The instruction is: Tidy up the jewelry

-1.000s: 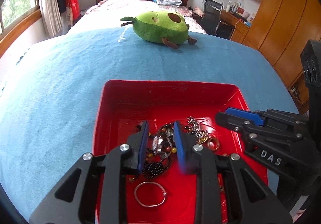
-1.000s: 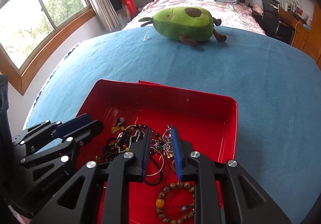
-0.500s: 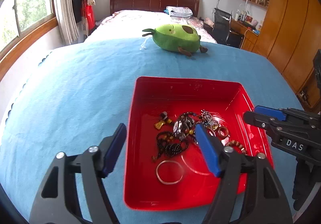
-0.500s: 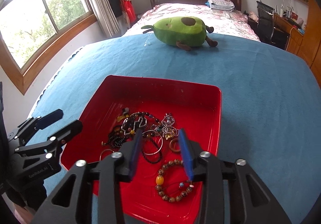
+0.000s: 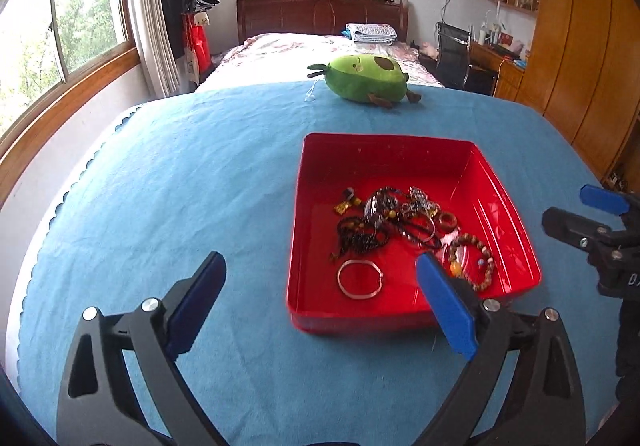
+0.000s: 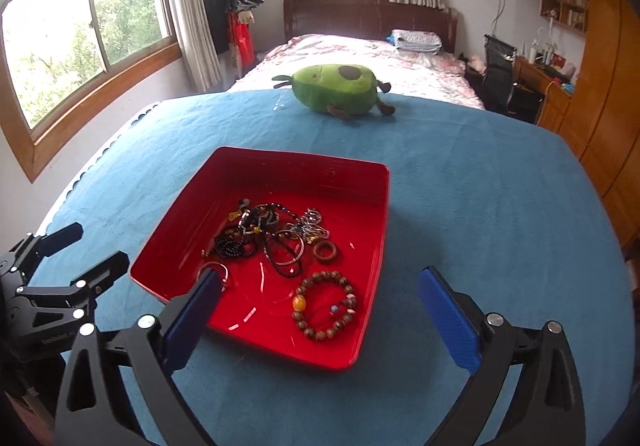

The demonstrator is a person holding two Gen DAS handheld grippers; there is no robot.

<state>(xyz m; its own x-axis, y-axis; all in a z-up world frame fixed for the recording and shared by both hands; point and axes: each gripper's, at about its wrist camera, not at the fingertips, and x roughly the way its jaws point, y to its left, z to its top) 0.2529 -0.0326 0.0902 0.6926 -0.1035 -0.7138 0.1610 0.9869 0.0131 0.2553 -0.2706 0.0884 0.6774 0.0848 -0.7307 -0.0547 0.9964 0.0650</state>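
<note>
A red tray (image 5: 328,310) (image 6: 360,342) lies on the blue cloth and holds a tangle of dark necklaces (image 5: 384,214) (image 6: 256,226), a silver bangle (image 5: 359,279), a brown ring (image 6: 324,249) and a wooden bead bracelet (image 5: 472,258) (image 6: 324,304). My left gripper (image 5: 320,286) hangs back from the tray's near left corner, its jaws opening wide with nothing held. My right gripper (image 6: 320,302) stands above the tray's near edge, jaws also opening, bracelet below them but not touched. Each gripper shows at the other view's edge: the right gripper (image 5: 596,222), the left gripper (image 6: 68,258).
A green avocado plush toy (image 5: 366,78) (image 6: 336,88) lies at the far side of the blue cloth (image 5: 180,186). Beyond are a bed, windows on the left, a desk with a chair and wooden wardrobes on the right.
Both grippers pulled back and up out of the tray, and their jaws went from nearly shut over the jewelry to wide apart. The jewelry stayed in the tray.
</note>
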